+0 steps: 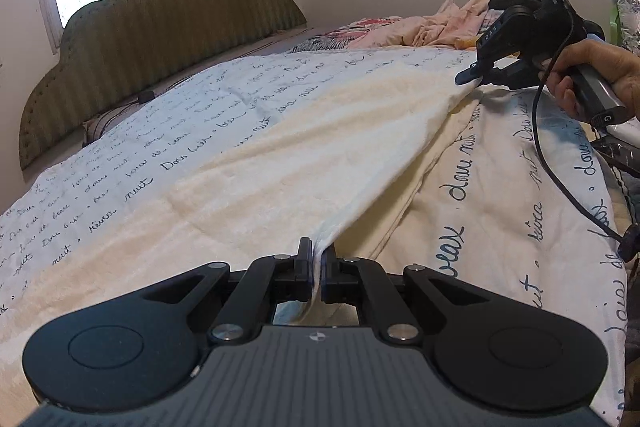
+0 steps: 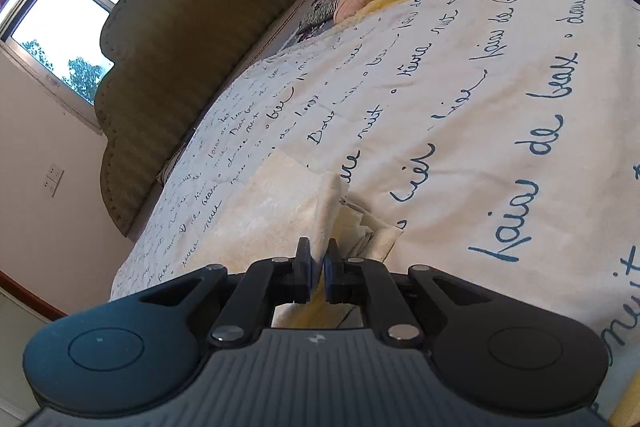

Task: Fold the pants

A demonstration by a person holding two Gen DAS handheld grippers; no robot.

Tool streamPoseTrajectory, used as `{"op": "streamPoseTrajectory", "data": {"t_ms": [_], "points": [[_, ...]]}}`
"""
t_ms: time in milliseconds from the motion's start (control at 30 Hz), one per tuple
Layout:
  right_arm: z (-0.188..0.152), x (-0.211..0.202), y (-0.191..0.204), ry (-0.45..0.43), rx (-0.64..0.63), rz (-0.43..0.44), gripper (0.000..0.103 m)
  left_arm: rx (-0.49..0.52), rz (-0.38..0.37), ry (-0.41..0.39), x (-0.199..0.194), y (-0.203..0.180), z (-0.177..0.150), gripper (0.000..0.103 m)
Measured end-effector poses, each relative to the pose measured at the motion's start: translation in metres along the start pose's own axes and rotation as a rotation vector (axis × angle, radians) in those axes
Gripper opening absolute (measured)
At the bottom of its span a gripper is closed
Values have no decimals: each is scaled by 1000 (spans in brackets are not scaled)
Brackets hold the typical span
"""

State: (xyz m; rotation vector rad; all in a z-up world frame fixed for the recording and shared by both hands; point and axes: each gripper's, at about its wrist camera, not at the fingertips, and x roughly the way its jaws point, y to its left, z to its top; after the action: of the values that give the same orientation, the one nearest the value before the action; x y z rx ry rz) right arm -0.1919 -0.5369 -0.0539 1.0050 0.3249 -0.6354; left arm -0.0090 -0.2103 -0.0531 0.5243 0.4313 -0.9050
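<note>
I have the bed's white quilted bedspread printed with dark cursive script point(image 1: 168, 131) under everything, and it serves as my flat folding surface, running up to the olive-green scalloped upholstered headboard point(image 1: 160, 27). A heap of crumpled pink and yellow bedding point(image 1: 448, 23) sits pushed toward the far end, I judge to keep the middle free. Spread across that middle are the cream, fleecy pants point(image 1: 304, 147), one long edge lifted off the bedspread and drawn taut between my two tools, so the cloth can swing over as one panel rather than bunching. My right gripper point(image 1: 474, 77), held by a hand point(image 1: 592, 79) on its grey handle, is pinched down on the far corner of that edge. My left gripper point(image 1: 317, 267) is clamped on the near corner, fabric sandwiched between its pads. The fold itself looks barely begun.
</note>
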Motion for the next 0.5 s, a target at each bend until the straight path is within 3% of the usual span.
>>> {"op": "streamPoseTrajectory", "data": {"t_ms": [67,133,200,267,333,367,467,500], "points": [[2,0,0,22,-7,-32,10,-14,-18,18,-1,2,-1,19],[3,-9,-4,0,13,-43,13,-30,-44,16,-7,4,-1,20],[3,-26,-3,-92,-11,-123,17,-47,-85,16,-15,7,1,26],[3,-45,9,-244,-85,-225,20,-83,-116,-18,-24,14,5,37],[6,-49,33,-313,-215,-216,20,-127,-90,-50,-28,23,12,46],[9,-41,49,-280,-296,-200,23,-155,-61,-66,-28,28,16,52],[7,10,98,-106,-552,-137,45,-239,94,-89,-22,43,21,67],[4,28,107,-75,-589,-129,46,-261,152,-71,-17,48,21,67]]}}
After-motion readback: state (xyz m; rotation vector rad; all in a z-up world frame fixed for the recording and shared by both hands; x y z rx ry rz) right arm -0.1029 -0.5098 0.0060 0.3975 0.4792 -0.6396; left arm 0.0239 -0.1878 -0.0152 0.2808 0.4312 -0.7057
